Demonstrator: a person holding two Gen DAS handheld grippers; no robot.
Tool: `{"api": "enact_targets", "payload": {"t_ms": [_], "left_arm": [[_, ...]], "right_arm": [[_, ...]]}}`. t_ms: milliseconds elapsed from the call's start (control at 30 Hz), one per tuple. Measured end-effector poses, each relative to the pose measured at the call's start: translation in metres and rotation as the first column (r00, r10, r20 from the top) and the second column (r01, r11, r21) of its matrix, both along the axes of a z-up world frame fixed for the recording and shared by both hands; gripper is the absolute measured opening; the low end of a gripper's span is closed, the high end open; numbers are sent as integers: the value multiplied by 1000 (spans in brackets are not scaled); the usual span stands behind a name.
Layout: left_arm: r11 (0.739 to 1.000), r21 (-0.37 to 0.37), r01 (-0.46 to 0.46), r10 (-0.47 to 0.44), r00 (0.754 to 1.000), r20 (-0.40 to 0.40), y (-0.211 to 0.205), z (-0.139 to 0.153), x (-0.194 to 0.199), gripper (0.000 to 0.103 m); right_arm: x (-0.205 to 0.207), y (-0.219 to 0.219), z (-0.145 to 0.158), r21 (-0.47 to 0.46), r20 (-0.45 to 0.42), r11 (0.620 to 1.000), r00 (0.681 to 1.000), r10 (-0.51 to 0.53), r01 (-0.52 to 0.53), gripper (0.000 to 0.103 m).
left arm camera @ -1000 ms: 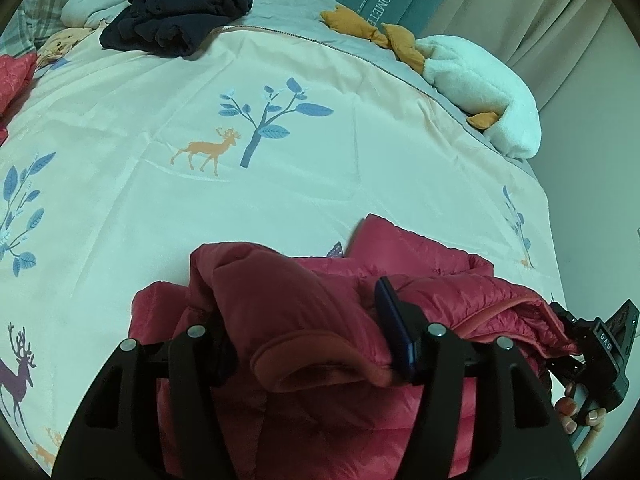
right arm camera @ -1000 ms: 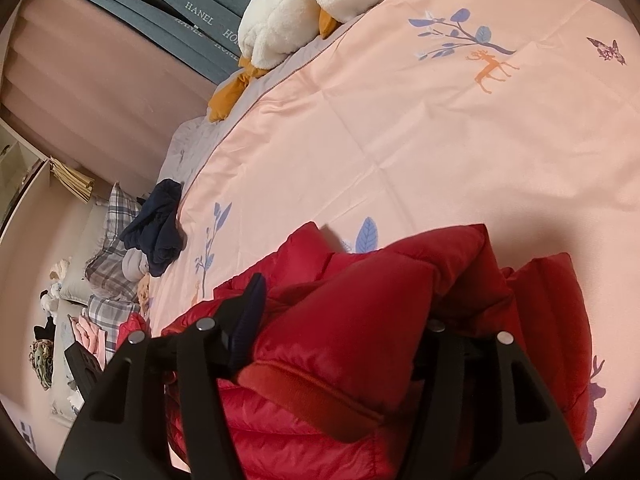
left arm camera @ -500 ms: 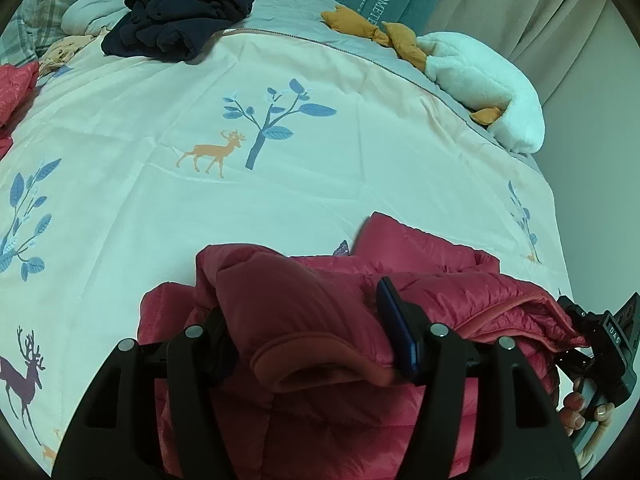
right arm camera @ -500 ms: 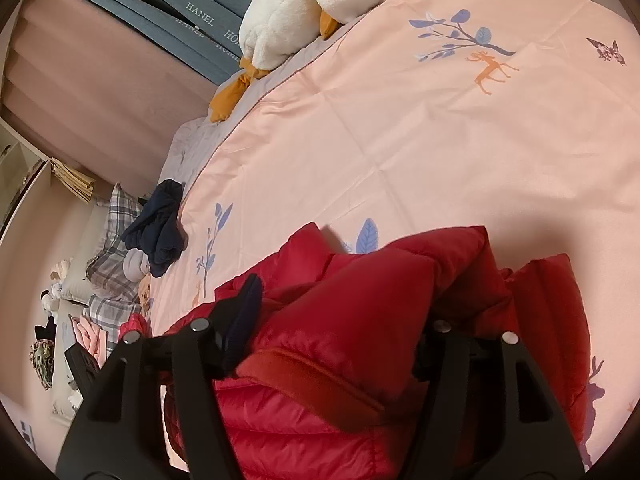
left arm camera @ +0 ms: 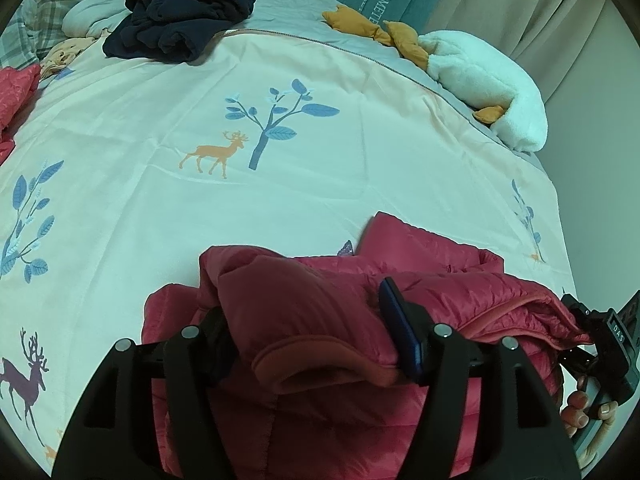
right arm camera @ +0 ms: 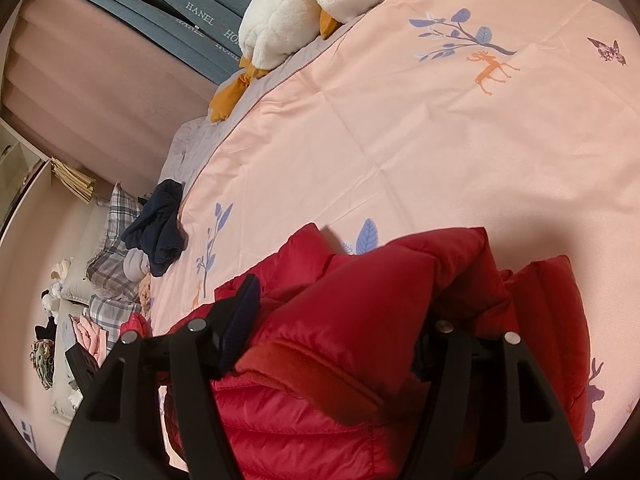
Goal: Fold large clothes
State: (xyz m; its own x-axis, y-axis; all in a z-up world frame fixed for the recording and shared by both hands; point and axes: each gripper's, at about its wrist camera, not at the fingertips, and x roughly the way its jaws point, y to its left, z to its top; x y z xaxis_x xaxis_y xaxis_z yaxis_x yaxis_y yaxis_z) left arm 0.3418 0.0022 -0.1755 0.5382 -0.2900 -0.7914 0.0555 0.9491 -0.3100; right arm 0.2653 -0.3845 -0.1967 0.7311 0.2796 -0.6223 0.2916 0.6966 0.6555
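A red quilted puffer jacket (left arm camera: 440, 292) lies bunched at the near edge of the bed. My left gripper (left arm camera: 308, 320) is shut on a thick fold of it, a cuff-like rim bulging between the fingers. In the right wrist view the same jacket (right arm camera: 360, 420) fills the bottom, and my right gripper (right arm camera: 340, 320) is shut on another fold with an orange-red hem across it. The right gripper body and a hand (left arm camera: 588, 408) show at the left view's lower right edge.
The pale bedspread (left arm camera: 280, 200) with deer and tree prints stretches ahead. A dark navy garment pile (left arm camera: 180, 28) lies at the far left, a white plush toy (left arm camera: 492, 84) with orange parts at the far right. Plaid pillows (right arm camera: 108, 248) and more clothes lie beyond.
Both grippers have drifted slightly with the jacket still held; the bed scene shifts a little in the left view. The grip on the folds is the same.
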Motion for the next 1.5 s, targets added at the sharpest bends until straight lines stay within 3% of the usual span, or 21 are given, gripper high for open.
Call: {"api": "enact_targets", "payload": {"t_ms": [267,1100,1500], "left_arm": [[1000,5,-2,2,1000,4,-1,-1,1,68],[1000,21,1,0,1000,-19,-3,-2,8,71],[999,-44,-12,10,999,-41,3,-1,6,75]], "right_arm": [[1,1,-2,-1,1,1000,1000,1,-1,71],[7,1,-6,3,-19,1000,1000,5,-5,77],[8,4,-4,-5,-34,1000,999,16,-16,84]]}}
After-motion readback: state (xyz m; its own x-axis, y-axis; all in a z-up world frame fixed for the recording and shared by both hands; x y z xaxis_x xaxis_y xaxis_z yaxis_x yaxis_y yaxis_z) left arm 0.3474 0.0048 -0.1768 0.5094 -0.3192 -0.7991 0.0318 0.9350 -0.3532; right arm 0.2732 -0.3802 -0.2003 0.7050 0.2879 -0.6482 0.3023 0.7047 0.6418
